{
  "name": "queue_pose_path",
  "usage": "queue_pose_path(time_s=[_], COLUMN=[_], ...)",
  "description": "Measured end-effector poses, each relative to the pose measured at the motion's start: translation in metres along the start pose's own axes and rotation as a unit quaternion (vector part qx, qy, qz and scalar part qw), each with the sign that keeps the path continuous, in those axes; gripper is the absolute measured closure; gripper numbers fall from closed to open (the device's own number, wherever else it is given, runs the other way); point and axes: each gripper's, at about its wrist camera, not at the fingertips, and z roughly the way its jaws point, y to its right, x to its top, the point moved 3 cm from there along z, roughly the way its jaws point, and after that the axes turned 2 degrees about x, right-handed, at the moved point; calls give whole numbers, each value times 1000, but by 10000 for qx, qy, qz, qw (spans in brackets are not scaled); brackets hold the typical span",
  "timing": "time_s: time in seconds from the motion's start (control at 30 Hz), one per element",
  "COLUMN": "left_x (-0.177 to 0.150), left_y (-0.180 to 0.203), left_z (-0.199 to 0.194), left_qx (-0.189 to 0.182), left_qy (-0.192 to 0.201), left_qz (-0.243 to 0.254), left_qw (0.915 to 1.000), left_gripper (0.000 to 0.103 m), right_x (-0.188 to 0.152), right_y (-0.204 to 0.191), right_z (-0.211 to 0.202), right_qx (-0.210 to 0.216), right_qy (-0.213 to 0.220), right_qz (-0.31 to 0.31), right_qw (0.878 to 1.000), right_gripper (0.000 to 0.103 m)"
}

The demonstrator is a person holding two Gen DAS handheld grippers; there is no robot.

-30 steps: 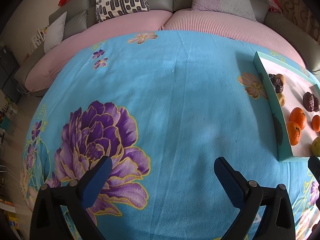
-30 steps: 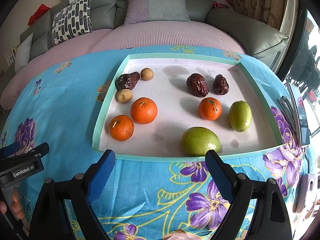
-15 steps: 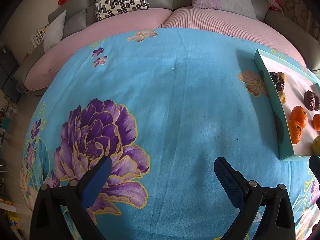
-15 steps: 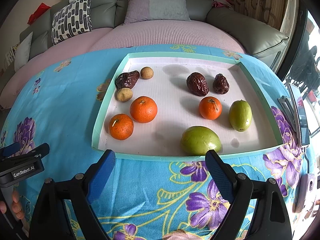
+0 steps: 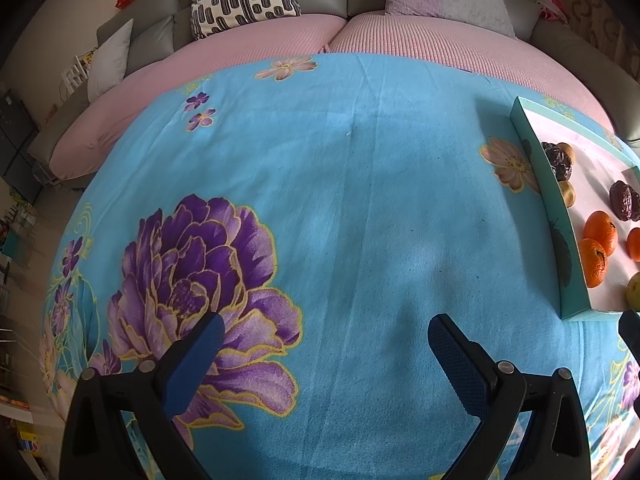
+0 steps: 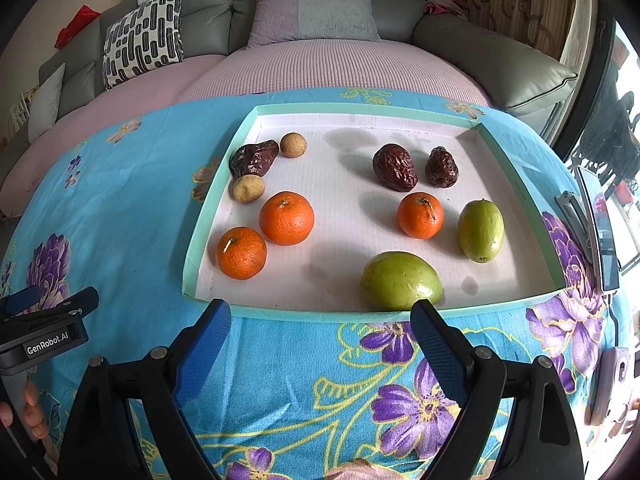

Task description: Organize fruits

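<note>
Right gripper: jaws wide, empty; hovering just short of tray
Left gripper: jaws wide, over bare surface
Advice: approach near green fruit from above; close gently

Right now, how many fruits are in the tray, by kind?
In the tray, right wrist view:
Oranges: 3
Green fruits: 2
Dark wrinkled dates: 3
Small tan round fruits: 2
Total: 10
</note>
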Motion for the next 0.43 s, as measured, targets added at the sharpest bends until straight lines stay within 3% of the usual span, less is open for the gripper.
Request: queue_pose_path(time_s=[0.43], left_x=[2], left_y=[-2], left_z=[-3], left_qx=[42], left_qy=[82], left_qz=[-39], left_qw=[9999], left_gripper=[0], right_x=[-1], right_y=[1], right_z=[1], right_qx=[2], right_qy=[-10], right_qz=[3], right_qw=[10000], right_gripper=[11])
